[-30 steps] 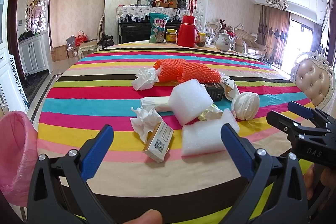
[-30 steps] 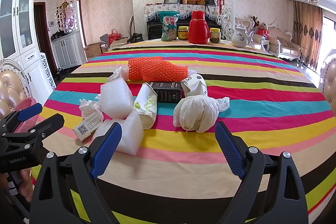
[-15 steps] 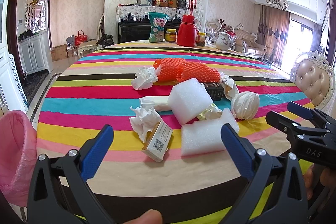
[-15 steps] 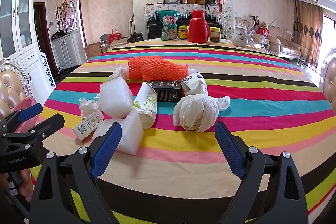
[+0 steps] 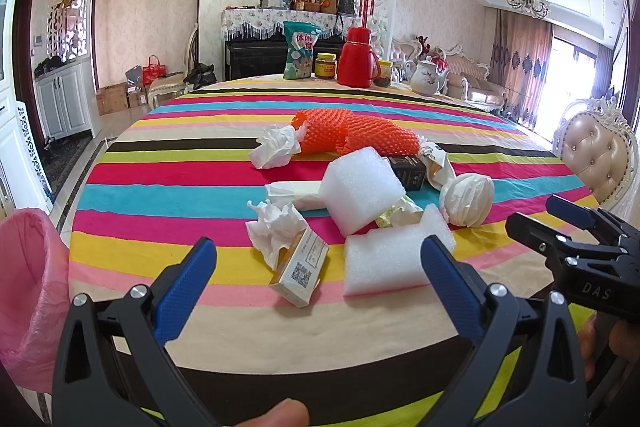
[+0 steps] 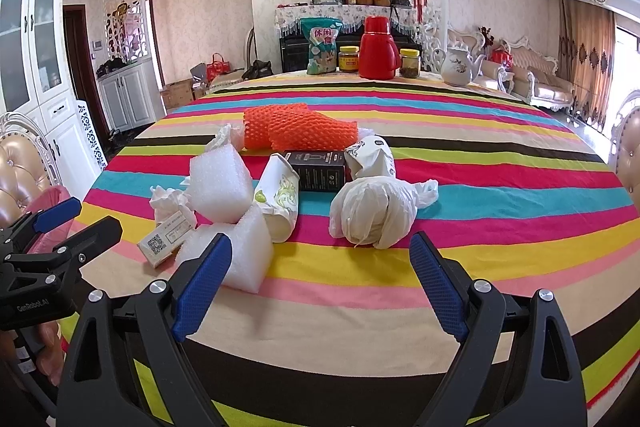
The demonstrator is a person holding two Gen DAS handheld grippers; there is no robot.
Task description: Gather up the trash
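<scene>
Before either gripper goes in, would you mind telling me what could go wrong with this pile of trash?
The upper foam block leans on the flat foam slab and the paper cup; pulling one may topple the others. The small carton lies partly under the crumpled tissue, so the open left gripper might snag both. The pink bin bag sits below the table edge, so light pieces could miss.

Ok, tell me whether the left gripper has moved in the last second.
No. The left gripper frames the small white cardboard box as before.
</scene>
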